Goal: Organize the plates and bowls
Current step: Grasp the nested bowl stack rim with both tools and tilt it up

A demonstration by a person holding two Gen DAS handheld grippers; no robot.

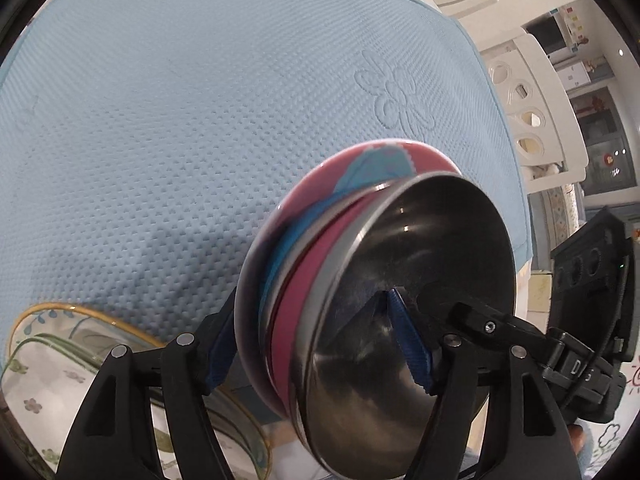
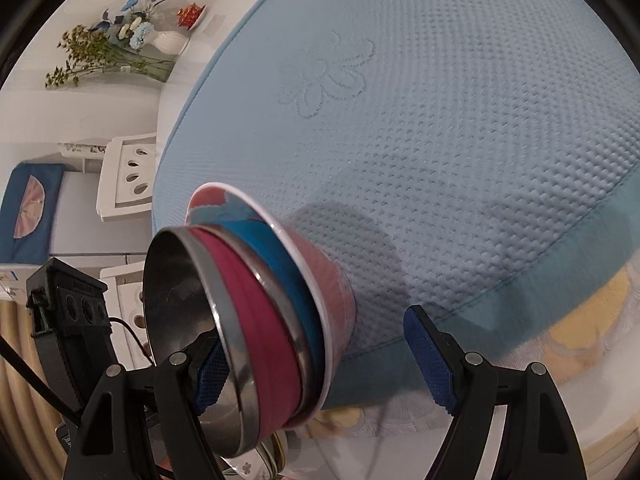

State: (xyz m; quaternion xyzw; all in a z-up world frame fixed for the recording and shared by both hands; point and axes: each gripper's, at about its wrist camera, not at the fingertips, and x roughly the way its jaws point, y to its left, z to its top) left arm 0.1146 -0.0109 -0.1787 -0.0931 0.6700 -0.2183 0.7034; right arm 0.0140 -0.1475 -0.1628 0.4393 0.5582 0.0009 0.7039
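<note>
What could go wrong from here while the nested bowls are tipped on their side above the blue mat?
The nested bowls lie on their side, spanned only by the left gripper; if that grip slackens, the stack may drop onto the blue mat.
Tipped like this, the steel bowl might slide out of the stack.
The floral plate sits just below; a falling bowl could chip it.

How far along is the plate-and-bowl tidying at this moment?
Done: the bowls are nested into one stack, and the floral plates look piled together. In hand: the left gripper holds the stack tilted over the blue mat; the right gripper is open, one finger inside the steel bowl. Left: setting the stack down upright.
</note>
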